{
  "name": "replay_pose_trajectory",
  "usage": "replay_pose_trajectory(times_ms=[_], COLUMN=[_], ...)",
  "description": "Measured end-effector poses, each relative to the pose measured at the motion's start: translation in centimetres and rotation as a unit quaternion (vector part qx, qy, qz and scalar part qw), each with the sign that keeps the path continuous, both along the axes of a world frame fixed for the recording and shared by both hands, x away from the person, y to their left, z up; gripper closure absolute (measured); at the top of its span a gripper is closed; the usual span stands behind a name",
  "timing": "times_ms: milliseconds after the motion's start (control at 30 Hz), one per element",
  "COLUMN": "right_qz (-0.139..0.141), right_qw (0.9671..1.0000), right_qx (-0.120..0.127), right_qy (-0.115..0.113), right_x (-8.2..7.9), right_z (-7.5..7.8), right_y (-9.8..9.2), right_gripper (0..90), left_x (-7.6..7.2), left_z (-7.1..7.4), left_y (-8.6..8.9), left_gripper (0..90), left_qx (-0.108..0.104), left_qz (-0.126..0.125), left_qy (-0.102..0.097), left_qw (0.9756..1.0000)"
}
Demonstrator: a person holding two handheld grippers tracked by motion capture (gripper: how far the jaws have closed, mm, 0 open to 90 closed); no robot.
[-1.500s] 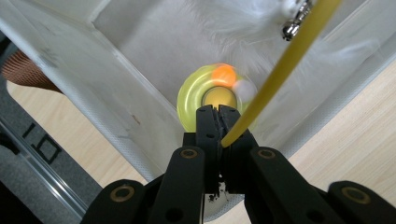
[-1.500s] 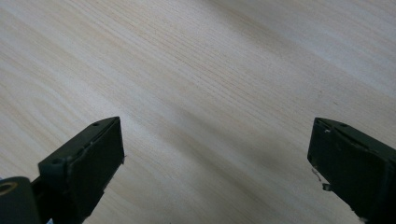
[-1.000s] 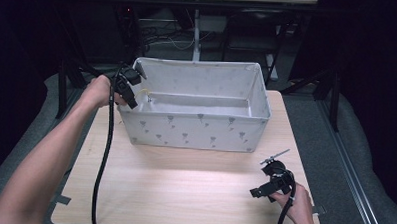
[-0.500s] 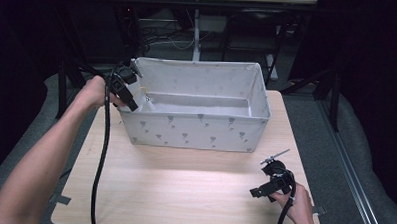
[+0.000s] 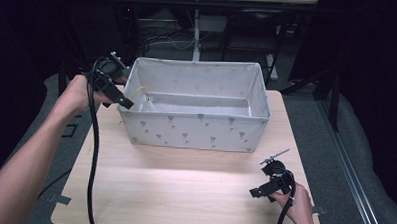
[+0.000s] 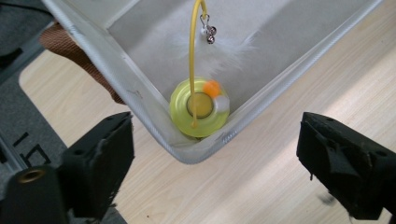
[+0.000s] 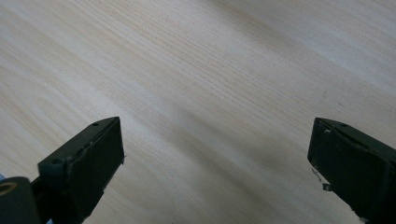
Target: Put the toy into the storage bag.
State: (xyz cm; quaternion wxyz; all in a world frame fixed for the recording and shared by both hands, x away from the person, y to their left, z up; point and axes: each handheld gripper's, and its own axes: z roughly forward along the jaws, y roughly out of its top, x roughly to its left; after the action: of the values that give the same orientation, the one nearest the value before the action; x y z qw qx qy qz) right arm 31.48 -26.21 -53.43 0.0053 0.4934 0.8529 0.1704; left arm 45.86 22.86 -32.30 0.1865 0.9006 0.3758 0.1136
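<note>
- Since the earlier high views, the left gripper (image 5: 118,91) has been drawn back and up from the near-left corner of the grey fabric storage bin with a small triangle print (image 5: 196,129); its jaws have just been opening, and nothing is between them now.
- The yellow round-based cat toy with a curved yellow wand, a small bell and a white feather (image 6: 199,106) is seen in the left gripper view standing inside the bin, tucked into a corner against the fabric walls, its base flat on the bin floor.
- The left gripper's jaws are spread wide above the bin's rim, clear of the toy.
- The bin is placed toward the far edge of the light wooden table (image 5: 184,186), near its middle.
- The right gripper (image 5: 269,182) is held near the table's near-right corner, its jaws spread wide over bare wood (image 7: 210,93).
- The release appears complete; the withdrawal is best made straight up and outward, so that the wand is not snagged and the soft rim is not dragged.
</note>
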Motion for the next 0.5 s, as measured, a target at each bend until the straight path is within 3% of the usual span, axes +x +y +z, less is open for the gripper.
replay_pose_trajectory(times_ms=[67,167,500], right_qz=[0.001,0.0,-0.01], right_qw=[1.0,1.0,0.9999], right_qx=[0.0,0.001,0.009], right_qy=[0.002,0.0,0.003], right_x=[0.0,0.0,-0.1], right_z=[0.0,0.0,0.0], right_y=[0.0,0.1,0.2], right_gripper=[3.3,3.3,3.3], left_x=[-0.4,-2.2,-6.4], left_z=[0.2,0.4,-0.9], left_y=[0.1,0.5,1.8], left_gripper=[7.4,5.2,2.7], left_qx=[-0.004,-0.001,-0.004], left_qz=[0.001,0.002,-0.001], left_qy=[-0.005,-0.017,-0.027], left_qw=[1.0,0.9999,0.9996])
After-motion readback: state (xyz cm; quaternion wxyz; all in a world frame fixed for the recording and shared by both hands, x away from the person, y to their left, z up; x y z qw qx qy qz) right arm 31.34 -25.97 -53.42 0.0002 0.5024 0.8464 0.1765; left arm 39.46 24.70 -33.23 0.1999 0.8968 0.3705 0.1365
